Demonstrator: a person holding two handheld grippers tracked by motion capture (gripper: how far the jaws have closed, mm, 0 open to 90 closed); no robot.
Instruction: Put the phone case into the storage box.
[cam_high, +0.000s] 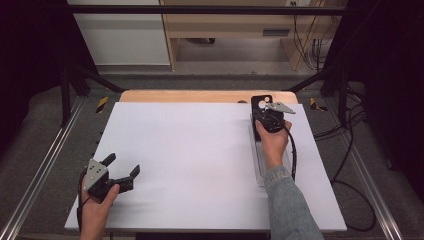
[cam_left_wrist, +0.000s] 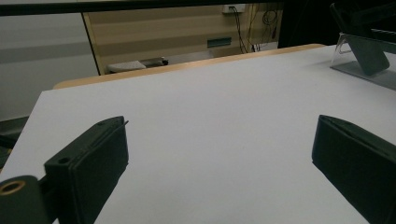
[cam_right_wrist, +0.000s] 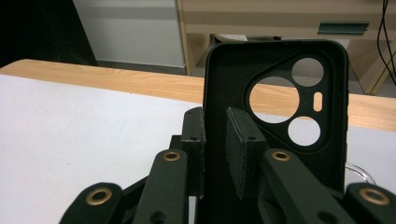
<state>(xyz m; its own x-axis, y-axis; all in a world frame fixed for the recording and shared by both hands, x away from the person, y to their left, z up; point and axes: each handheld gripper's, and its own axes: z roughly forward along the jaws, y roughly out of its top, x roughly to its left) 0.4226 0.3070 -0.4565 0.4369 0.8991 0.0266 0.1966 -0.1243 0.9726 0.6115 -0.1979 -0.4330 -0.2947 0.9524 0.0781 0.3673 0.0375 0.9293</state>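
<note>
We have the black phone case (cam_right_wrist: 275, 107) pinched by its side wall in our right gripper (cam_right_wrist: 219, 140), raised just above the clear stand (cam_high: 260, 165). Our left gripper (cam_high: 120, 167), well apart from the stand, rests spread and empty. Placing the case remains, we judge.

— Where am I working?
— A lab test bench: my white table (cam_high: 200, 150) sits inside a black metal frame (cam_high: 200, 9), loose cables (cam_high: 312, 50) hang by plywood furniture (cam_high: 225, 25), and grey carpet (cam_high: 40, 130) lies below.
</note>
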